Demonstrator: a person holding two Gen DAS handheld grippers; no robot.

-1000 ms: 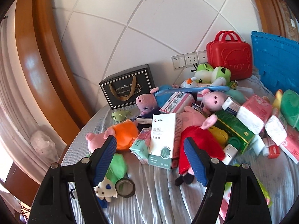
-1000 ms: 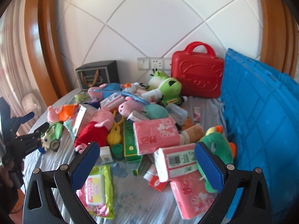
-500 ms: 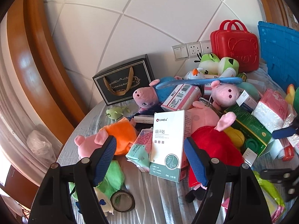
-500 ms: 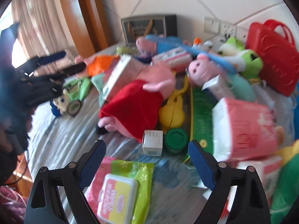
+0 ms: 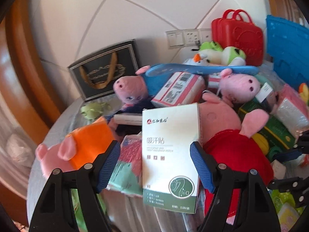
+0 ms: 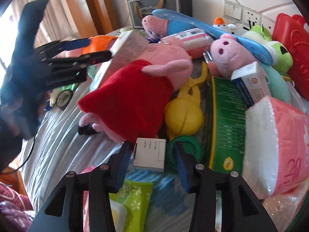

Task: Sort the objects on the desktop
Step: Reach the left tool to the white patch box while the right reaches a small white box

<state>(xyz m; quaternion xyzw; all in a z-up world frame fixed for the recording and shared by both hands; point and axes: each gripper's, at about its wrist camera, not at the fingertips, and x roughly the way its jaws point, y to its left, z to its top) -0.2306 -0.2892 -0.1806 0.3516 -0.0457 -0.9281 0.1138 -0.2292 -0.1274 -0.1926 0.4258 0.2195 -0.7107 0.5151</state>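
The table (image 6: 58, 150) has a grey striped cloth and sits against a white tiled wall (image 5: 115, 19) with wooden trim, a row of switches and sockets (image 5: 187, 37) and a curtain on the window side. It's piled up: a black gift bag (image 5: 104, 71), a red case (image 5: 239, 36) and a blue crate (image 5: 287, 50) at the back. The left gripper (image 5: 155, 148) is spread wide, its blue pads on either side of a white-and-green box (image 5: 170, 154) that leans on the red-dressed pig plush (image 6: 135, 92), not clamping it. The right gripper (image 6: 151, 155) is narrower, its pads bracketing a small white box (image 6: 149, 154) next to a green lid (image 6: 185, 150); contact isn't clear.
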